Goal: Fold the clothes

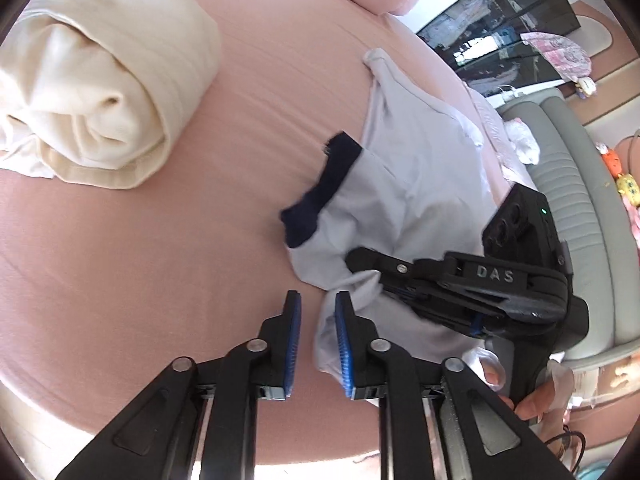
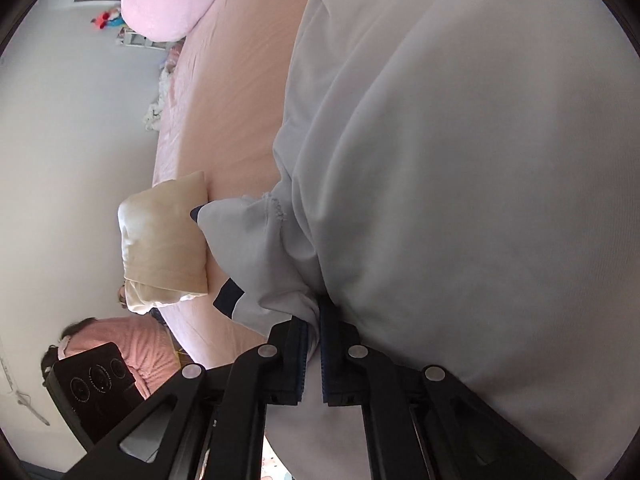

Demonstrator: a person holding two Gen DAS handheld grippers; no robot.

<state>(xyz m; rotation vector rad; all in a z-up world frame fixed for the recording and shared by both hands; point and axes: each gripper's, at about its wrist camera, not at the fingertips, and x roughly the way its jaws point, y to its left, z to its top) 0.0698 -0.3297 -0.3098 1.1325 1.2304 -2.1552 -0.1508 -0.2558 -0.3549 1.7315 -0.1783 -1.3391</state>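
Your pale lilac-grey garment (image 1: 404, 184) with navy cuffs lies crumpled just ahead and right of your left gripper (image 1: 318, 320), one fold bunched between your right gripper's (image 2: 312, 344) pads, while the rolled cream garment (image 1: 100, 92) sits far ahead-left.

The left tool (image 1: 318, 314) sits at the bottom centre of its own view, angled downward, its blue pads parted with nothing pinched between them. The right tool (image 2: 314, 326) is clamped on pale cloth at bottom centre; bare fingers (image 1: 532, 400) grip its handle at lower right in the left view.
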